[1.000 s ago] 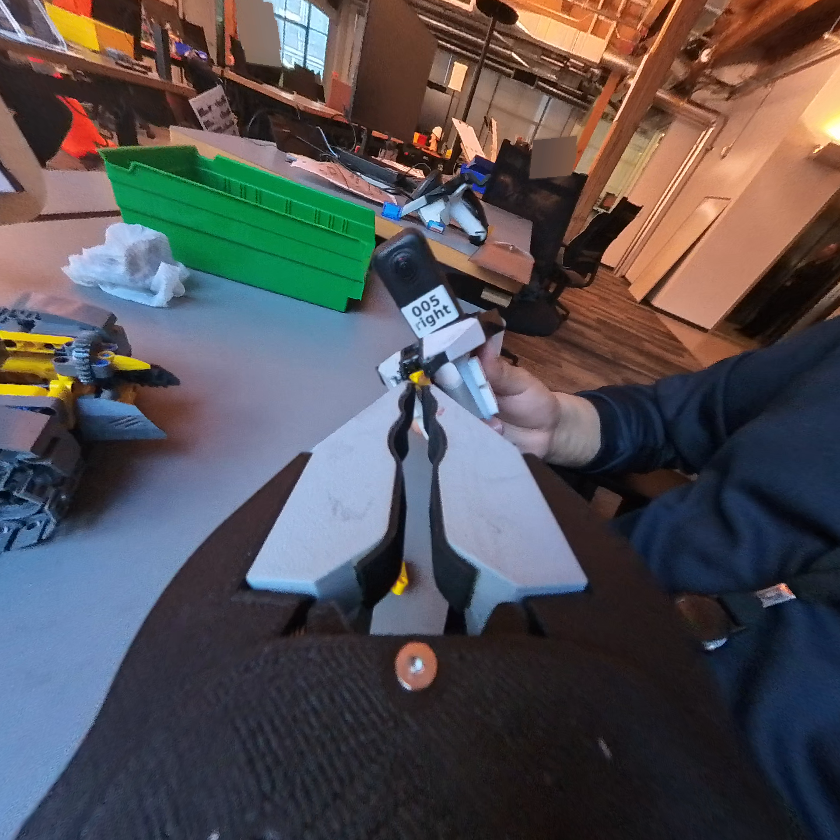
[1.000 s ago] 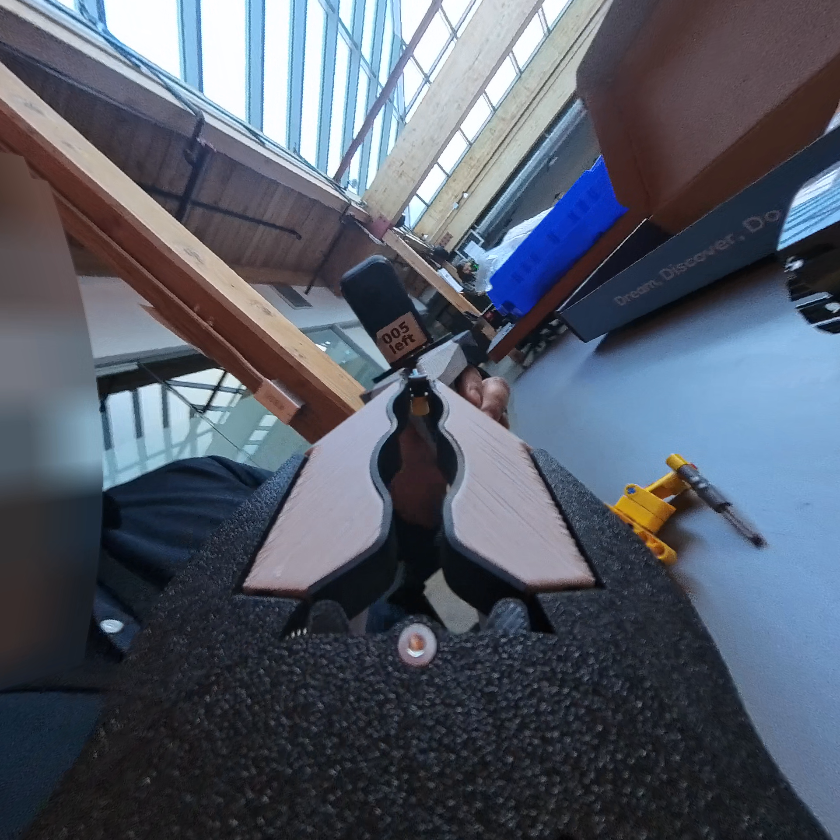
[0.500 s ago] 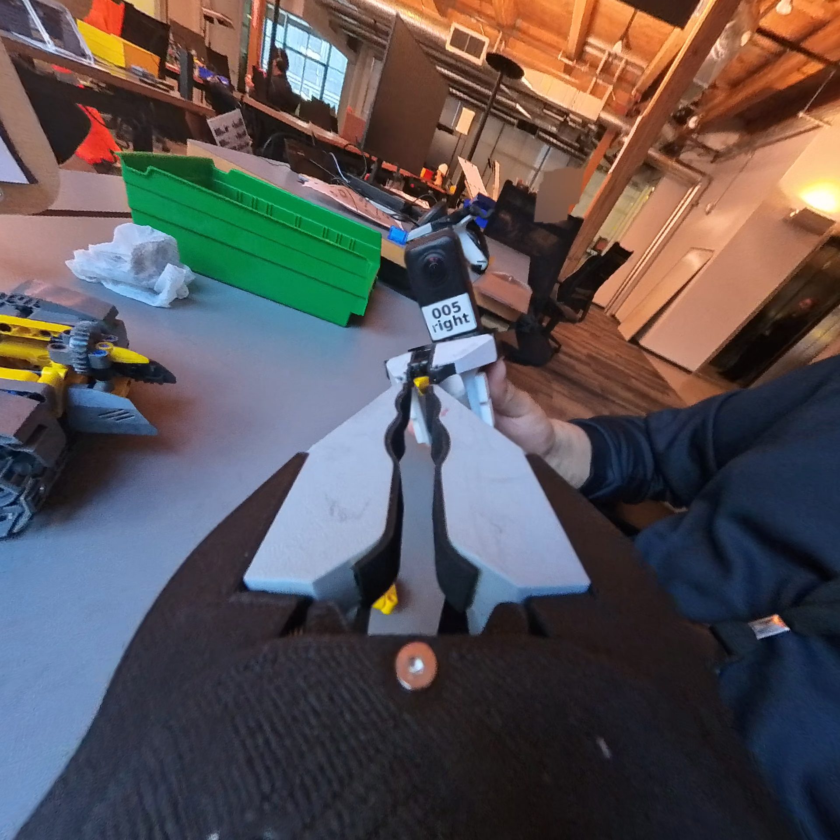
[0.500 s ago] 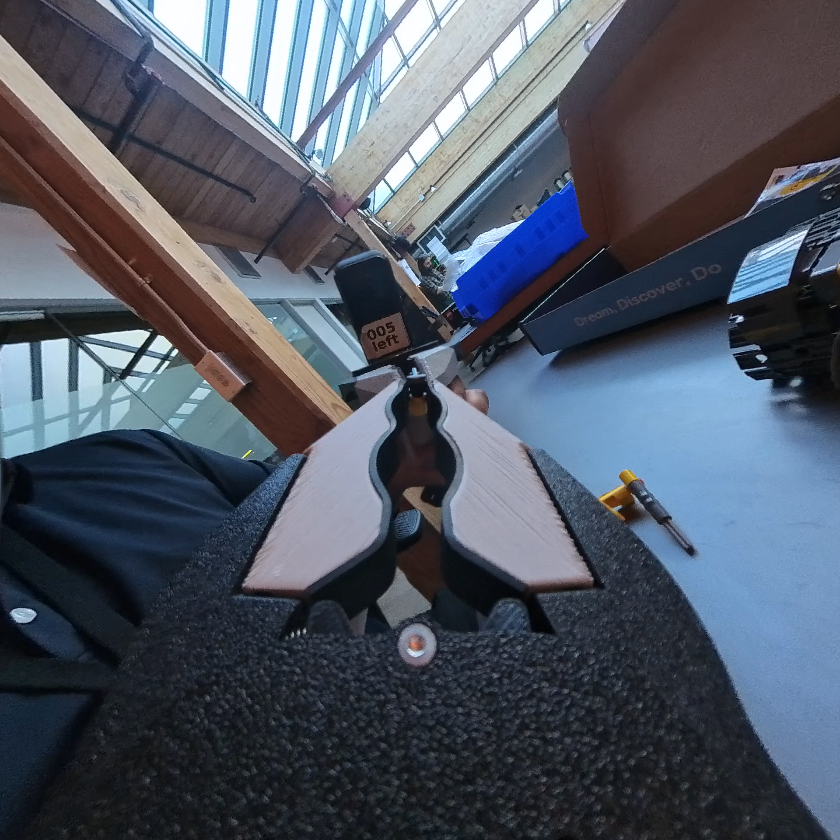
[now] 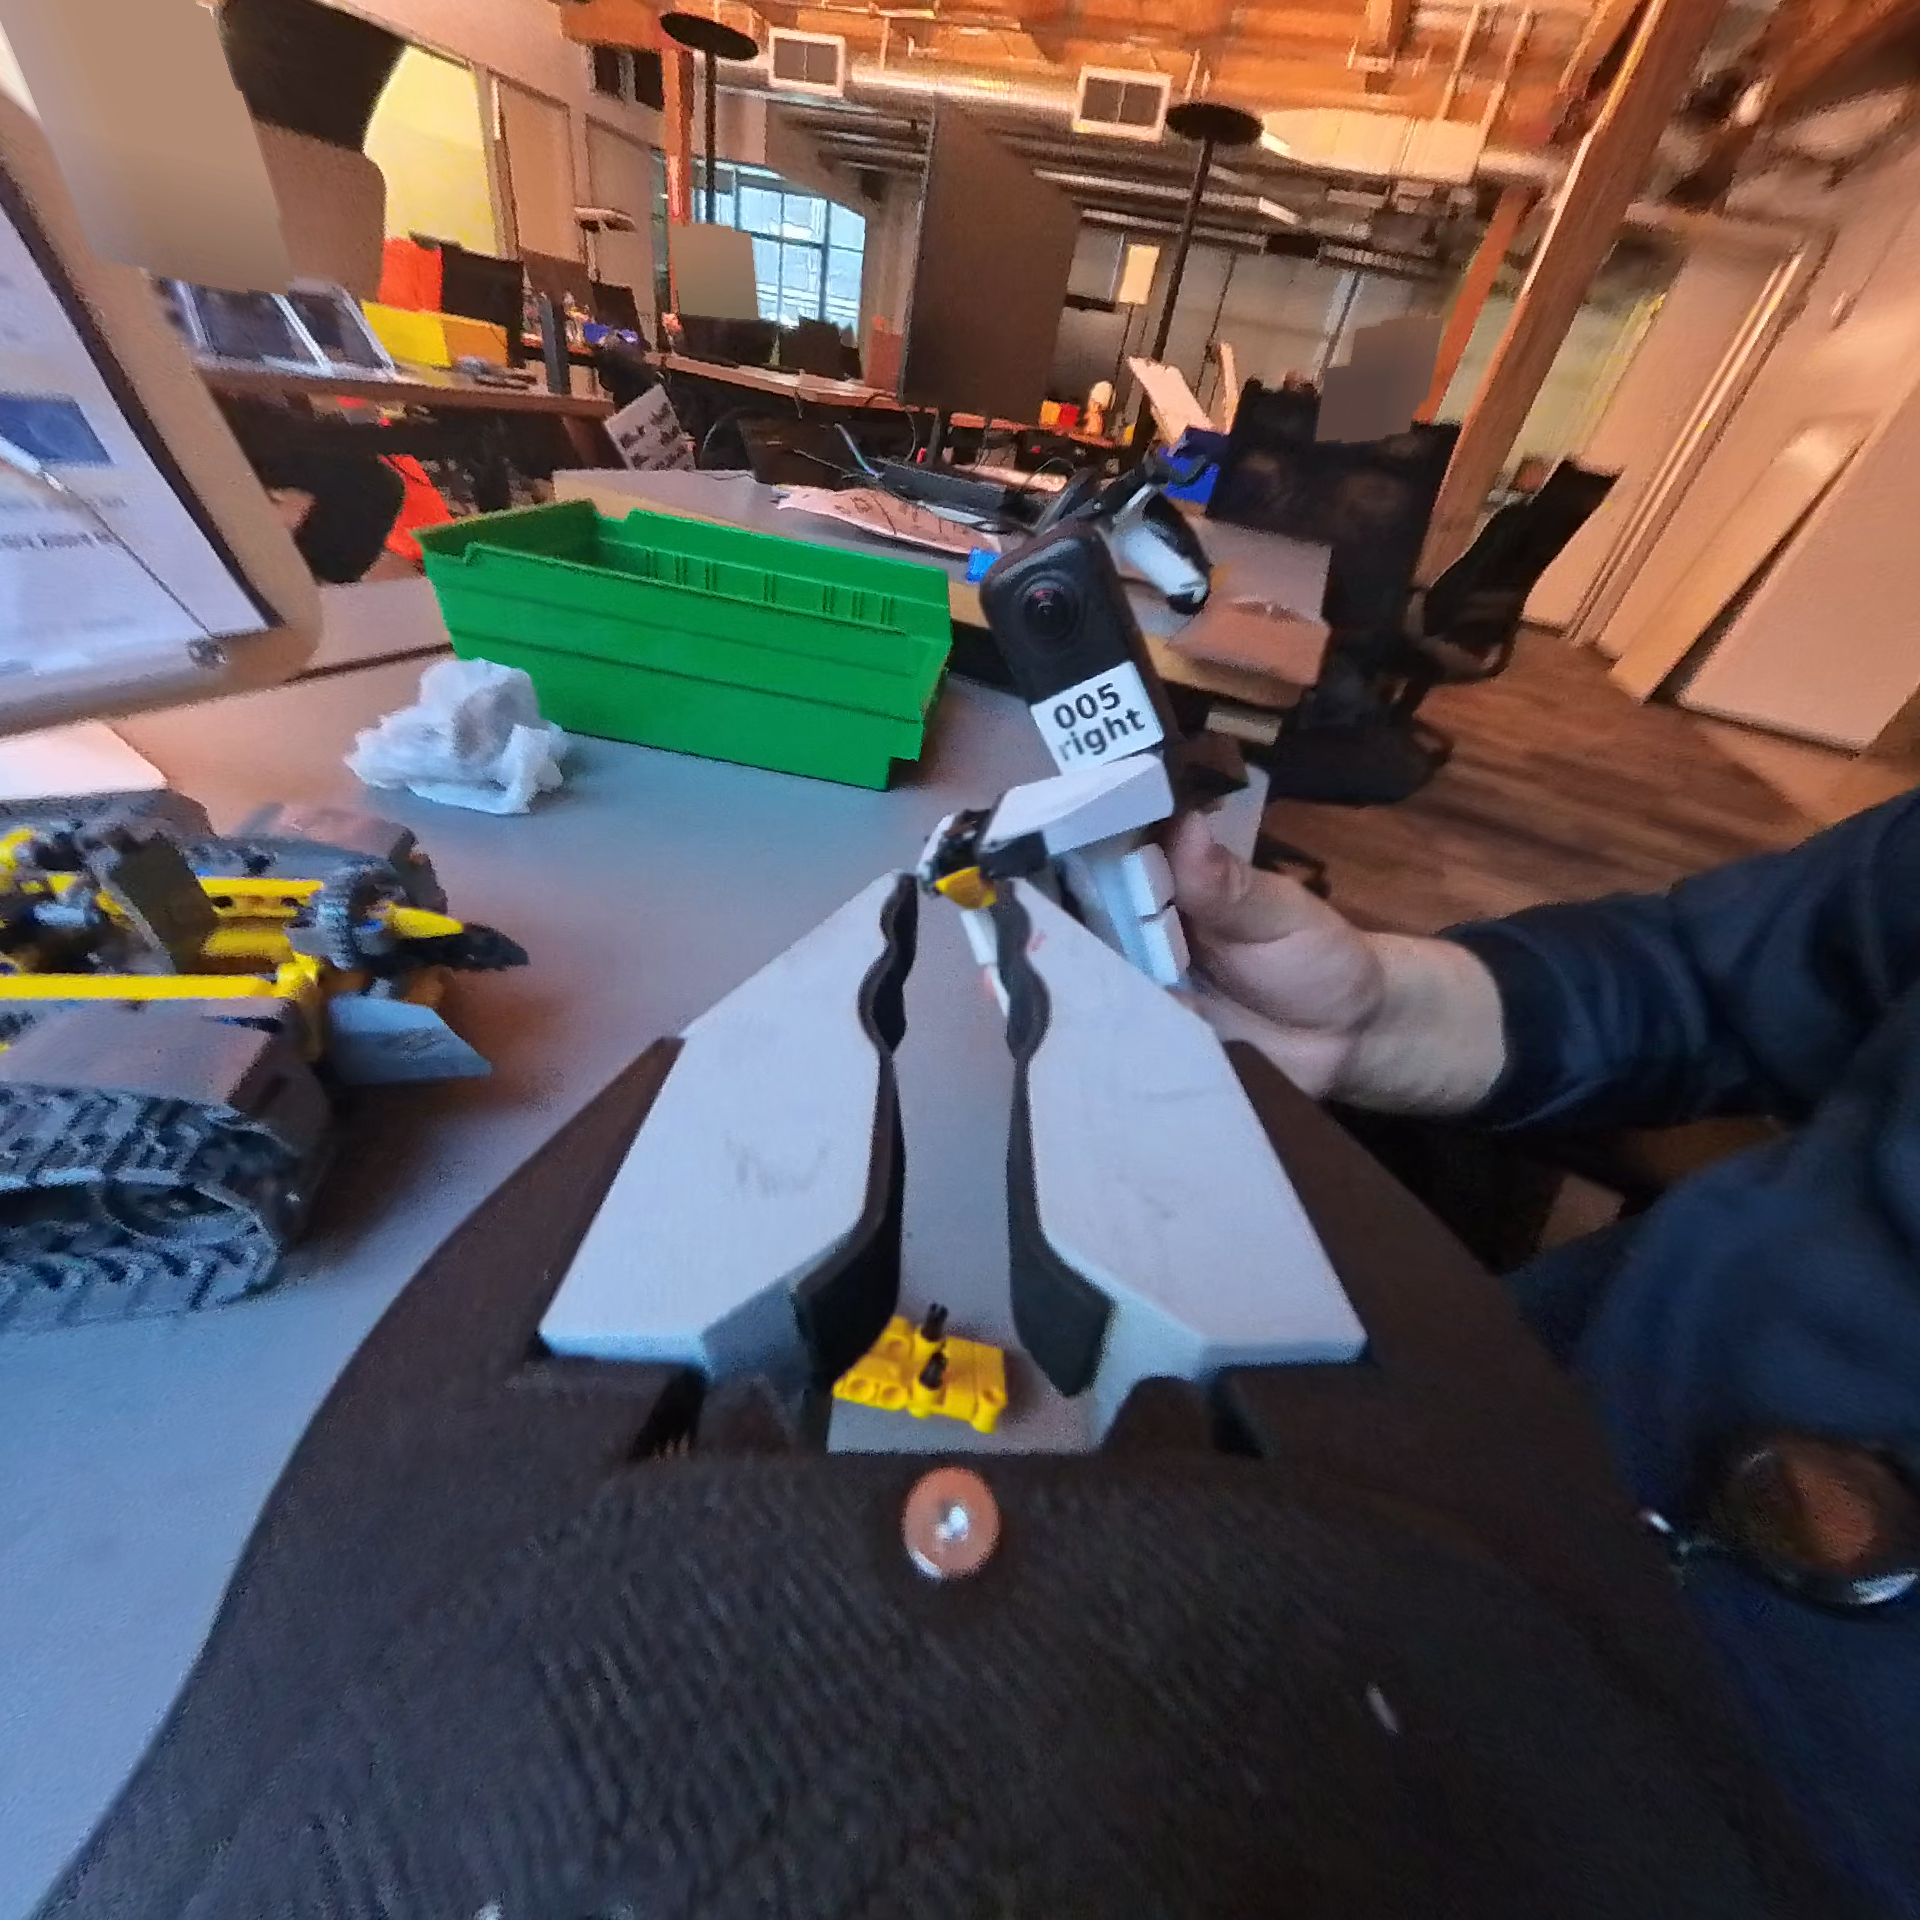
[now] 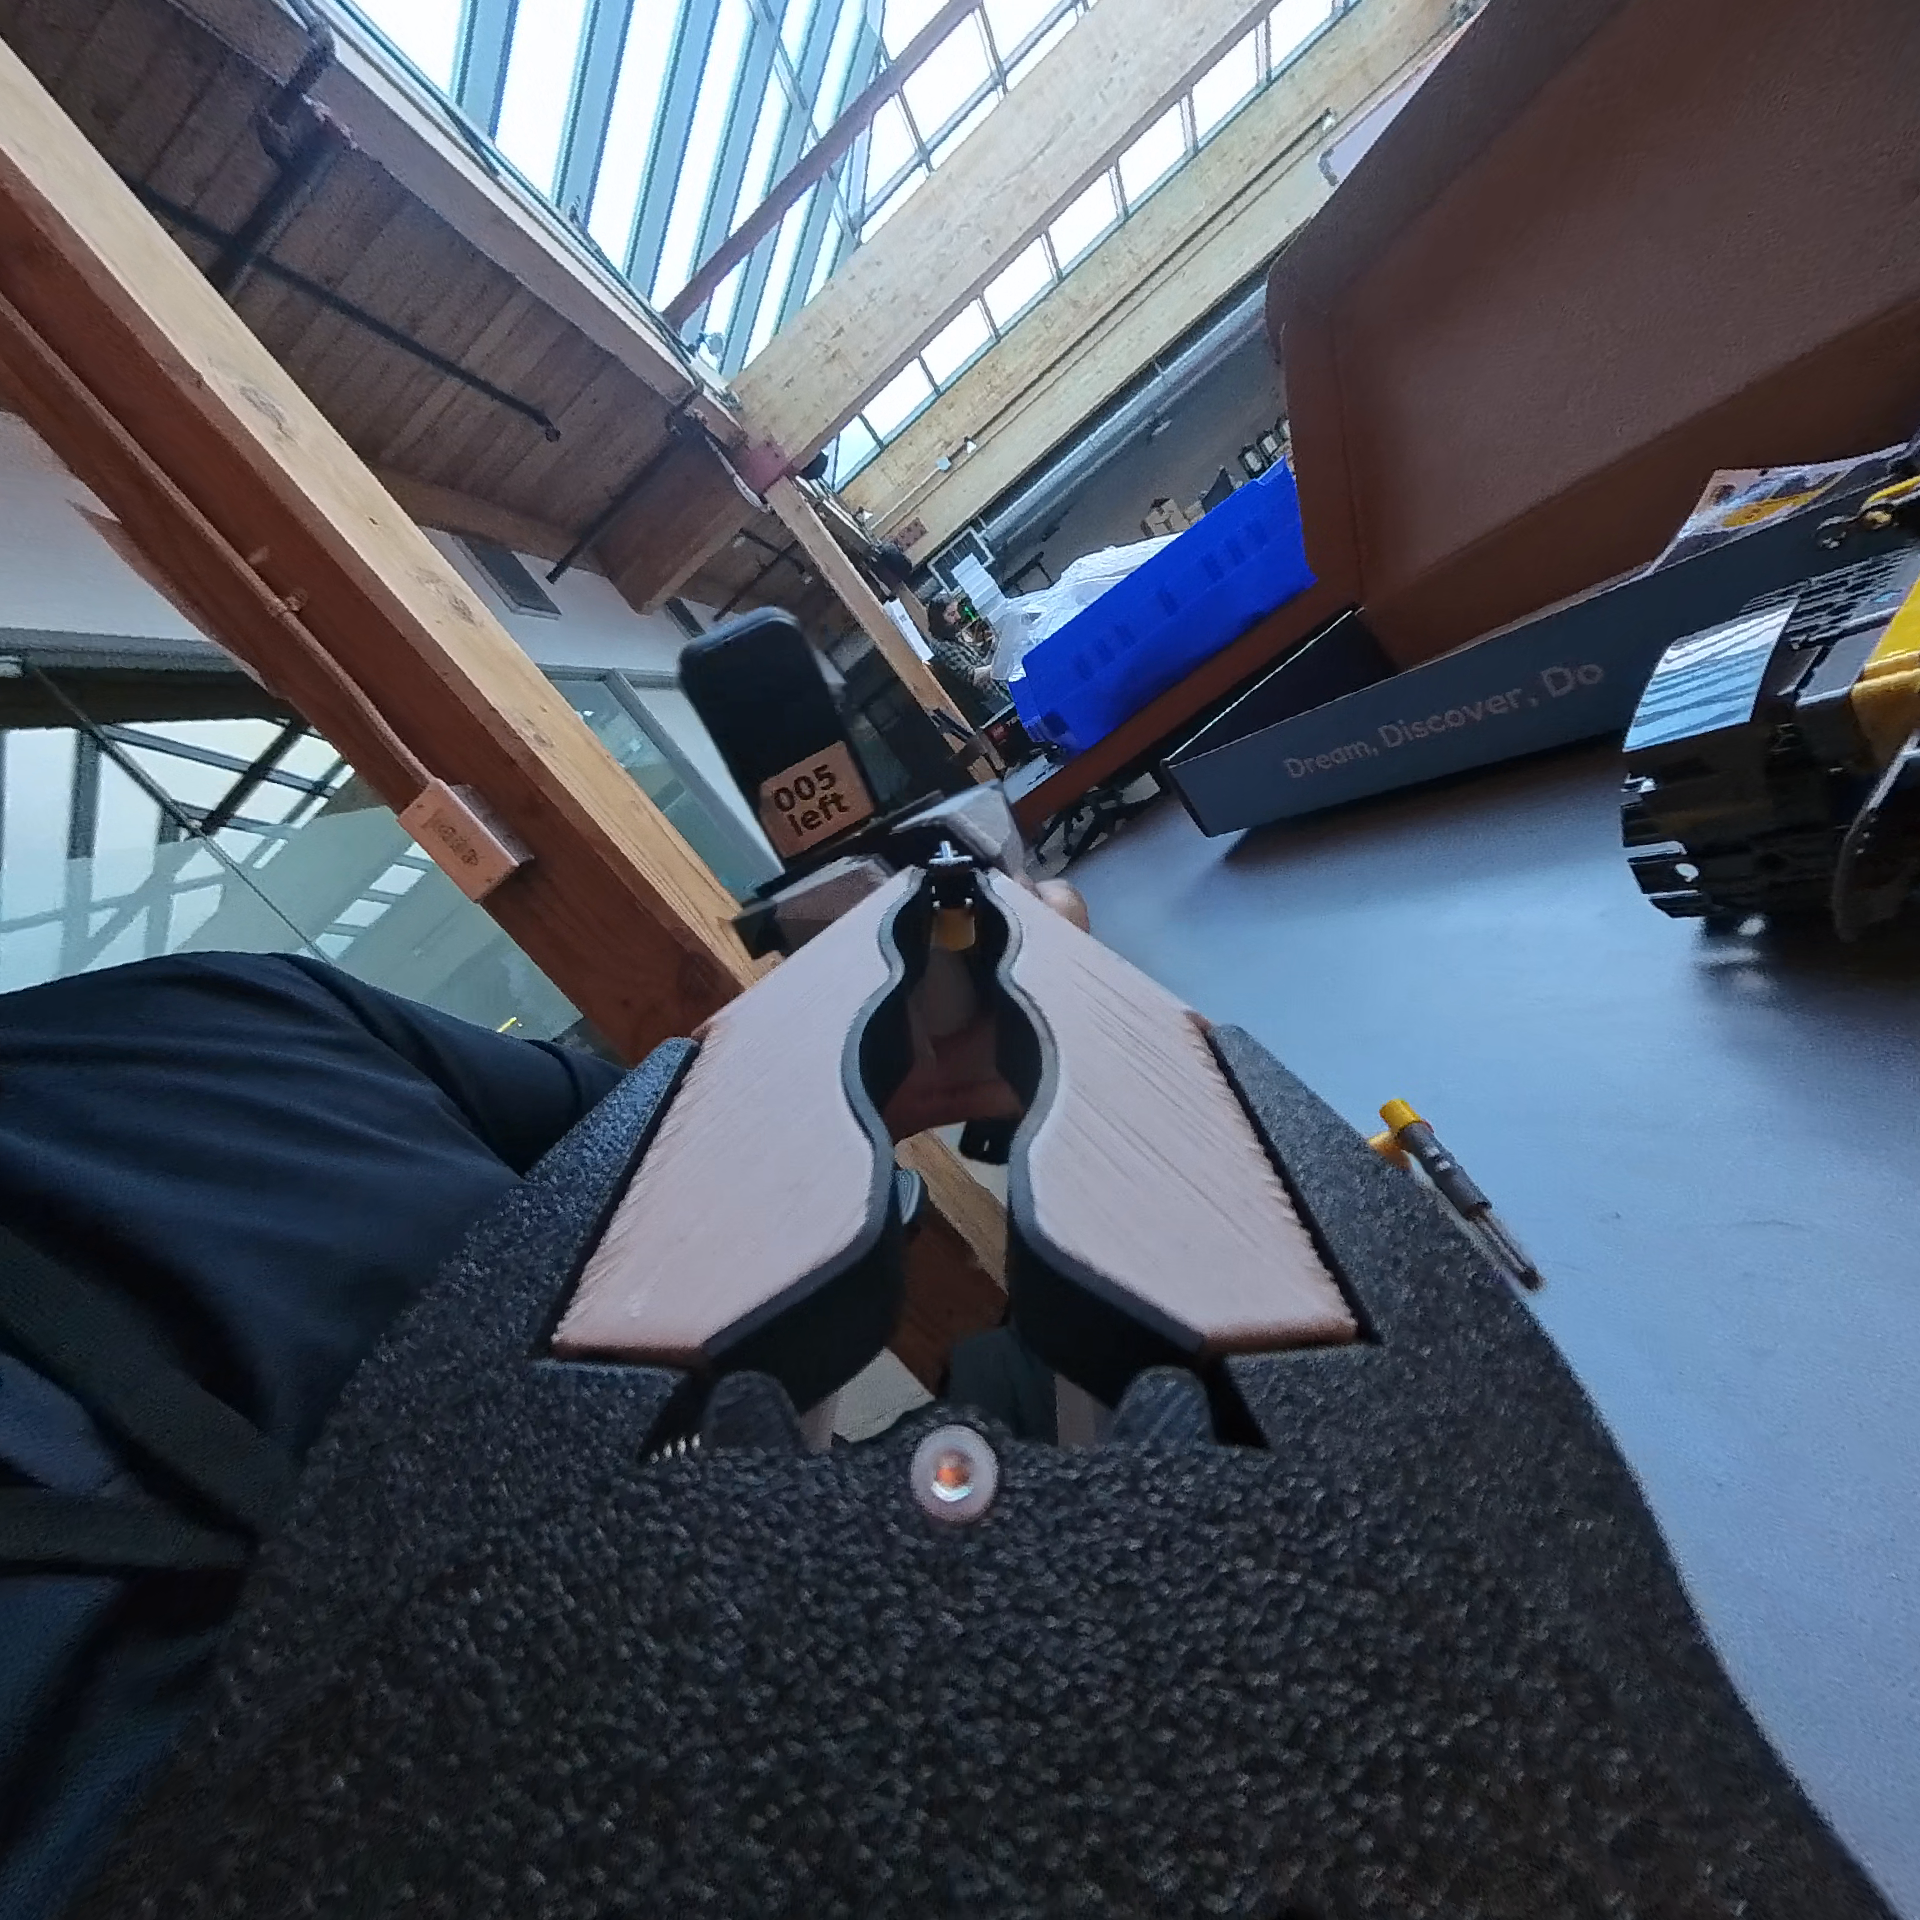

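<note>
My left gripper (image 5: 956,912) is open and empty, its grey fingers (image 5: 769,1132) a small gap apart above the grey table (image 5: 644,862). Right in front of its tips, my right gripper (image 5: 964,854) pinches a small yellow piece (image 5: 961,885). In the right wrist view my right gripper (image 6: 948,885) is shut on that yellow piece (image 6: 948,928), with a black pin at its far end. The left gripper (image 6: 940,831) faces it tip to tip. A yellow block with black pins (image 5: 920,1371) lies on the table under my left gripper.
A yellow and black tracked toy vehicle (image 5: 156,1039) stands at the left, also in the right wrist view (image 6: 1787,790). A green bin (image 5: 686,644) and crumpled white wrap (image 5: 457,732) lie behind. A yellow piece on a dark axle (image 6: 1449,1174), a cardboard box (image 6: 1610,312) and a blue bin (image 6: 1164,623) show too. The tips of both grippers are at nearly the same place.
My left gripper has opened and let go of the small yellow piece, which stays in my right gripper. Both grippers have tilted, and the yellow block on the table now shows in full.
</note>
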A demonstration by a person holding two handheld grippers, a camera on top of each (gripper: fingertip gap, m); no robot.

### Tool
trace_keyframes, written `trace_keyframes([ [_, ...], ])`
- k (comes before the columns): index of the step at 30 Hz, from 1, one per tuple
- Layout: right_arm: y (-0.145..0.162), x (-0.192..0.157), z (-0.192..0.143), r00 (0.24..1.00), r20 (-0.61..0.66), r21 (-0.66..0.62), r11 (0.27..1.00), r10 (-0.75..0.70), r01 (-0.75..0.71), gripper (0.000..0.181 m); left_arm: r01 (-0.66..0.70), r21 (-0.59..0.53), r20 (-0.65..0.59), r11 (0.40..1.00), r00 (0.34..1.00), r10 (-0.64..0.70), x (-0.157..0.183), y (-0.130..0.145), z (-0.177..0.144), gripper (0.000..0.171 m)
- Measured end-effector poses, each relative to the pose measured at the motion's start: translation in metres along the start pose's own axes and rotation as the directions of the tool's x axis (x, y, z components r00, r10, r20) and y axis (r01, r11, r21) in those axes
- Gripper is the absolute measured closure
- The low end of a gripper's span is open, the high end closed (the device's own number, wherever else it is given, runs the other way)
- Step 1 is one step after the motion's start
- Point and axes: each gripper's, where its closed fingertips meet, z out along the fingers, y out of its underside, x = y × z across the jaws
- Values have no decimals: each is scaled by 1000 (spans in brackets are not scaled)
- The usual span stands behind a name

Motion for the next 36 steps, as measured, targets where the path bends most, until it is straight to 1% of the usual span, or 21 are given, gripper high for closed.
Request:
trace_keyframes([
  [3, 0, 1, 0, 1000, 8, 3, 1000, 21, -21, 176, -85, -31, 17, 996, 996, 86, 3, 0, 0, 159],
  [5, 1, -1, 0, 999, 22, 3, 999, 36, -36, 176, -96, -31, 24, 995, 995, 97, 2, -1, -1, 163],
  [7, 2, -4, 1, 999, 39, -2, 999, 36, -36, 175, -56, -20, -6, 998, 998, 56, 4, -2, -2, 165],
  [11, 1, -8, 0, 998, 66, -10, 1000, 4, -3, 175, 92, 14, -90, 996, 992, -91, 9, -3, -1, 166],
  [14, 2, -11, 0, 994, 106, -18, 1000, 14, -13, 175, 148, 48, -126, 988, 982, -141, 12, -5, -2, 169],
  [15, 2, -11, 0, 995, 101, -18, 1000, 6, -5, 175, 157, 52, -125, 986, 981, -149, 11, -4, -2, 170],
  [16, 2, -11, 0, 996, 90, -15, 1000, -2, 4, 176, 139, 59, -102, 989, 986, -132, 11, -3, -2, 170],
  [17, 1, -13, 0, 996, 94, -1, 1000, 2, -2, 176, 92, 80, -72, 992, 994, -87, 12, -4, -2, 169],
  [18, -1, -15, -1, 994, 111, 23, 999, 26, -29, 176, 26, 104, -27, 994, 999, -23, 13, -6, -2, 169],
  [19, -2, -16, -1, 991, 125, 49, 997, 56, -62, 176, -52, 105, 26, 993, 998, 50, 14, -7, -1, 169],
  [21, -4, -15, -1, 986, 118, 98, 987, 114, -126, 176, -197, 77, 120, 977, 975, 187, 13, -6, -1, 168],
  [23, -6, -13, 1, 980, 94, 135, 973, 174, -185, 176, -319, 45, 199, 947, 931, 305, 11, -7, -3, 168],
  [24, -7, -13, 2, 975, 93, 149, 965, 204, -216, 176, -362, 27, 226, 932, 910, 347, 10, -8, -3, 168],
  [26, -9, -10, 2, 963, 83, 180, 946, 258, -269, 176, -375, 5, 245, 927, 899, 363, 8, -7, -2, 167],
  [27, -8, -8, 2, 958, 75, 193, 939, 277, -286, 180, -403, -17, 264, 915, 881, 393, 6, -6, -2, 167],
  [28, -8, -6, 1, 953, 73, 205, 931, 293, -301, 180, -422, -37, 272, 906, 868, 415, 5, -4, -1, 167],
  [29, -7, -4, 1, 946, 78, 216, 921, 314, -323, 176, -402, -37, 265, 915, 879, 397, 5, -3, 0, 167],
  [32, -6, -1, 0, 920, 111, 237, 889, 375, -391, 176, -297, 2, 235, 955, 928, 288, 3, -1, 1, 167],
  [34, -5, 1, 1, 904, 138, 210, 880, 404, -426, 175, -247, 9, 204, 969, 949, 240, 1, 0, 0, 168],
  [35, -4, 2, 0, 916, 122, 188, 897, 383, -400, 175, -239, -2, 185, 971, 954, 236, 1, 1, 0, 168],
  [36, -3, 2, 0, 944, 88, 156, 931, 320, -330, 176, -209, -11, 142, 978, 968, 209, 1, 2, 1, 168],
])
